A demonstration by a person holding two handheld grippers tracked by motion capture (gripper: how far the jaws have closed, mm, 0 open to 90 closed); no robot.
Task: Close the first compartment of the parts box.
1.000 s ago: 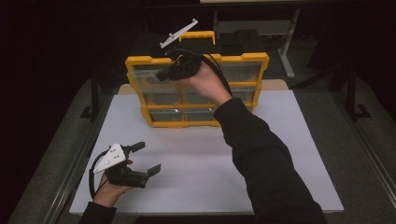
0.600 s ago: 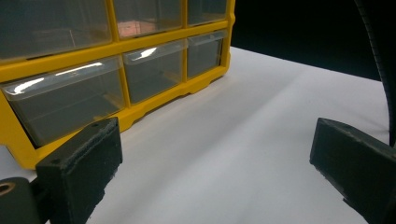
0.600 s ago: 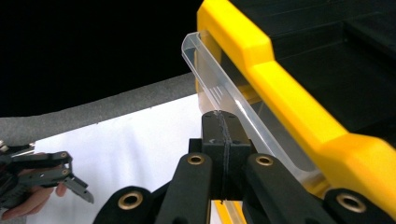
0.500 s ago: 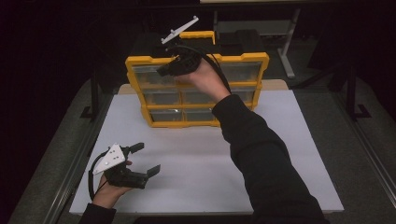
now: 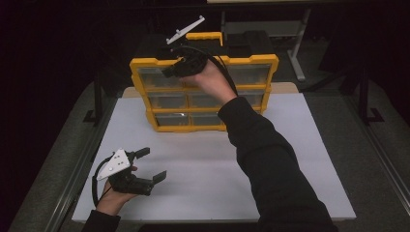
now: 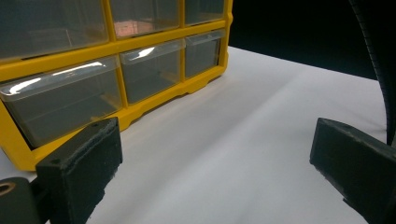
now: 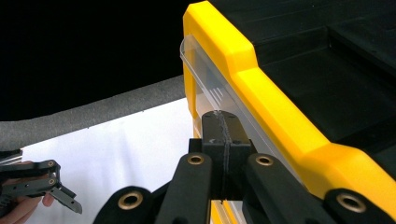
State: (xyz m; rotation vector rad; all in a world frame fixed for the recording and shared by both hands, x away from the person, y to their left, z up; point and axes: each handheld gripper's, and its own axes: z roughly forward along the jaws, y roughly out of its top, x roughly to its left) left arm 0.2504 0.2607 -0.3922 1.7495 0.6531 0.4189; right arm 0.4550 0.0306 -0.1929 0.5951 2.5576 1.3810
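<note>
Your right hand-held gripper point(image 5: 170, 71) is up at the top-left drawer point(image 5: 155, 77) of the yellow organiser point(image 5: 205, 89), which stands upright at the far middle of the white surface point(image 5: 290, 159). In the right gripper view its jaws are pressed together, pads meeting at the clear front lip of that drawer point(image 7: 205, 88); can't tell whether they pinch the lip or just sit against it. Your left hand-held gripper point(image 5: 151, 166) rests low at the near-left corner of the surface, jaws wide apart w/ nothing between them, well apart from the organiser point(image 6: 116, 70). Progress, as a judgement: early stage. All drawers look seated flush in the frame, none pulled out. Approach to the top-left drawer looks done; left to do is the pull itself, plus whatever goes in or comes out. Drawer contents too dim to tell.
</note>
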